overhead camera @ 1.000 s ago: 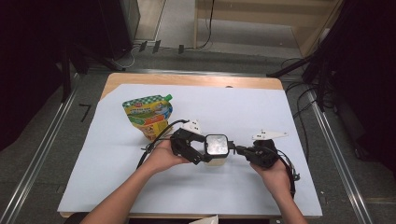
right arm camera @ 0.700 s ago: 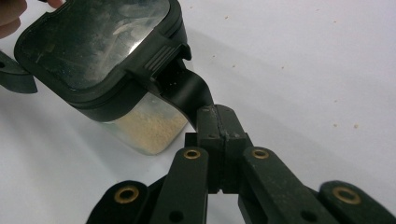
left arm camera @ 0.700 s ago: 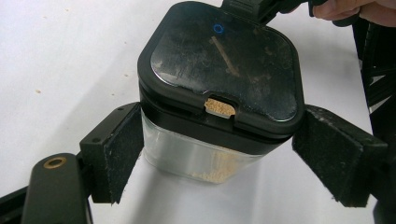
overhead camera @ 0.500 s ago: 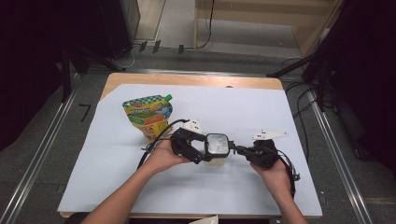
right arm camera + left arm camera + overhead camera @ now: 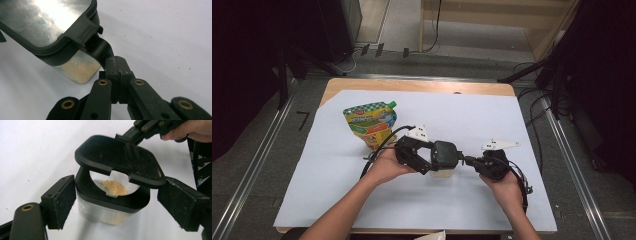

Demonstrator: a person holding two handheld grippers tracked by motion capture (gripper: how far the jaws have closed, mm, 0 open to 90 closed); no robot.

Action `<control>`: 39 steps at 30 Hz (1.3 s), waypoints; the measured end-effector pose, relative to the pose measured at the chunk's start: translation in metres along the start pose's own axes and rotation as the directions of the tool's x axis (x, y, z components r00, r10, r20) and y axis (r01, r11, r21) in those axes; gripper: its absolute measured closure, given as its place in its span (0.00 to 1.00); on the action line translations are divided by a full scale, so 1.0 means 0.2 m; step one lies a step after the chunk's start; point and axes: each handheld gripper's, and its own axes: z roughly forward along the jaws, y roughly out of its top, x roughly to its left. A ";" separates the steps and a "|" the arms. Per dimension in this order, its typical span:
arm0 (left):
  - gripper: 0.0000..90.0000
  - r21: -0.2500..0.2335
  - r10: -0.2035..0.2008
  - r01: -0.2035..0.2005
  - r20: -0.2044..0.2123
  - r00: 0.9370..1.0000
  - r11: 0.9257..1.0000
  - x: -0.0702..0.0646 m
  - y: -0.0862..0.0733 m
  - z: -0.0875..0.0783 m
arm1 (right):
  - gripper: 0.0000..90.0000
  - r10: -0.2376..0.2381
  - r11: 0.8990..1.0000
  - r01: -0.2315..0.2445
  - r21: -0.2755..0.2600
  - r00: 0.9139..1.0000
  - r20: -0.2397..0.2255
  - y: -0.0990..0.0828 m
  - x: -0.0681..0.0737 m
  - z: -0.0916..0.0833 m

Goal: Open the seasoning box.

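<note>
Step in hand looks like opening or shutting the flip lid on a small clear container w/ a black rim, which sits on the white sheet near the front-middle of the table, between the two hands and well apart from the coloured pouch lying further back to the left. Beige granules sit at the bottom; a few stray grains lie on the sheet. Right gripper has its jaws closed tight on the black tab that sticks out from the lid's edge, holding the lid tilted up at an angle, partly over the mouth. Left gripper stands w/ jaws apart, one pad just beside each side of the container; the left pad may touch the wall, the right one looks clear of it, so it brackets the container but isn't clamping it, as far as I can tell. Can't tell from this alone whether the lid is going up or coming down. Next move, my guess: left jaws close on the body to steady it, since the container is light and could tip or skid, then the right swings the lid on its hinge slowly, keeping its pinch on the tab so it doesn't slip off
</note>
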 end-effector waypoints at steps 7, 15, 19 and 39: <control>0.26 -0.018 0.015 -0.015 0.014 1.000 1.000 -0.02 0.02 -0.03 | 1.00 -0.002 1.000 0.002 0.002 1.000 0.004 0.00 0.00 0.00; 0.58 0.018 0.007 -0.008 0.073 0.997 1.000 -0.07 0.06 -0.02 | 1.00 -0.012 1.000 0.012 0.005 1.000 0.001 0.00 0.01 0.00; 0.68 0.033 -0.015 0.012 0.102 0.995 0.999 -0.08 0.09 -0.03 | 1.00 -0.005 1.000 0.006 0.002 1.000 -0.001 0.00 0.01 0.00; 0.83 0.066 -0.032 0.022 0.157 0.987 0.998 -0.09 0.20 -0.02 | 1.00 -0.008 1.000 0.008 0.000 1.000 -0.012 -0.01 0.01 0.00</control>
